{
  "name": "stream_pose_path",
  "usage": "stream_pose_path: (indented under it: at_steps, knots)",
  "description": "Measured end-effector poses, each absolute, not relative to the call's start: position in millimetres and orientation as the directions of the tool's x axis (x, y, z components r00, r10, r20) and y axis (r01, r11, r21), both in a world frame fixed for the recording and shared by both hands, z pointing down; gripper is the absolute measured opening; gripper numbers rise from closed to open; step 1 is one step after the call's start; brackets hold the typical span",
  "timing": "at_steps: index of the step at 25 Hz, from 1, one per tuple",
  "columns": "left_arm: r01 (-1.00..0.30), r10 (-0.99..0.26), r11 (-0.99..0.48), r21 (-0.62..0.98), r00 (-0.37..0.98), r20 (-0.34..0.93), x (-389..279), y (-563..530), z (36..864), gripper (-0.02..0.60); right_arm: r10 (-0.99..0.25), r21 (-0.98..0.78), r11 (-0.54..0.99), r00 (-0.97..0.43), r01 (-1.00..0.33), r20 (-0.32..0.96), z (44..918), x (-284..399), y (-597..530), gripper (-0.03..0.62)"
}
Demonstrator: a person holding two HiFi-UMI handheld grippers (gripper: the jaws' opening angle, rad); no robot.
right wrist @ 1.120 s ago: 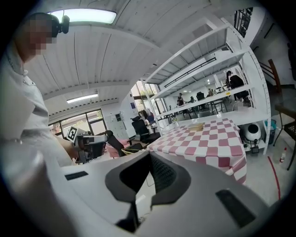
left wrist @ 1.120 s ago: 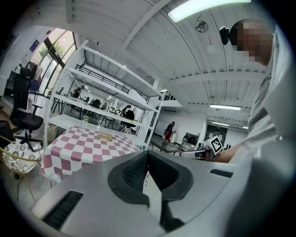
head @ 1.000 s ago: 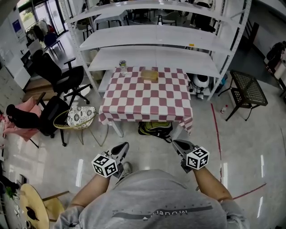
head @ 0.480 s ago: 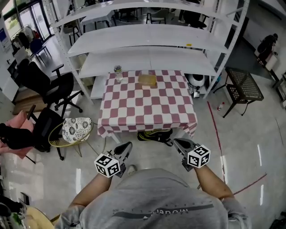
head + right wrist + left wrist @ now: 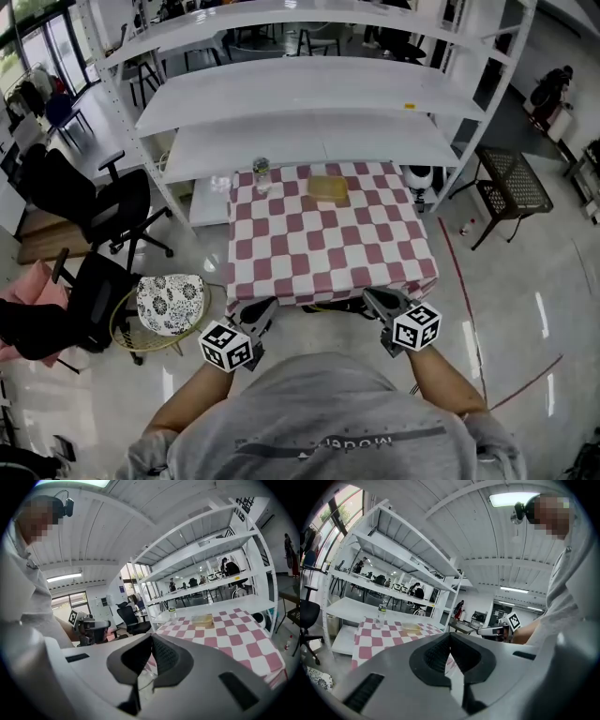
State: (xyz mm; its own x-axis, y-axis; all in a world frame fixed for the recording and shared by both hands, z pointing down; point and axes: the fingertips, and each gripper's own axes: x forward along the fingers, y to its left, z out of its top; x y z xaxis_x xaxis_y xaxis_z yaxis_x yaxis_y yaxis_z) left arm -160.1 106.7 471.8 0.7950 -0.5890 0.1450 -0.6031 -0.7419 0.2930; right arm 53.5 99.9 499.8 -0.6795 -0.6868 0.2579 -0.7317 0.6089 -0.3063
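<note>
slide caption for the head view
Shut left gripper and shut right gripper before a red-and-white checked table with a clear bottle and a tan container.

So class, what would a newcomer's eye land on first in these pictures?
The red-and-white checked table stands at centre before the white shelving, bearing a bottle and a yellowish box at its far edge. The left gripper and right gripper hover shut at its near edge.

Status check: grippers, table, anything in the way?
Left gripper, right gripper shut, empty, before the checkered table. Bottle and shallow container at its far edge. Office chair, basket off left, not in the way.
</note>
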Motion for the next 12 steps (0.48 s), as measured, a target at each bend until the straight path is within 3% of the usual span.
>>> stream_pose_path:
  at_steps: [12]
  knots:
    - [-0.603,-0.595,-0.729,0.325,0.792,0.135,-203.3,47.9,477.8,0.012,-0.699,-0.293,0.591,-0.659,-0.751,0.278,499.6,22.4,38.9,0.026]
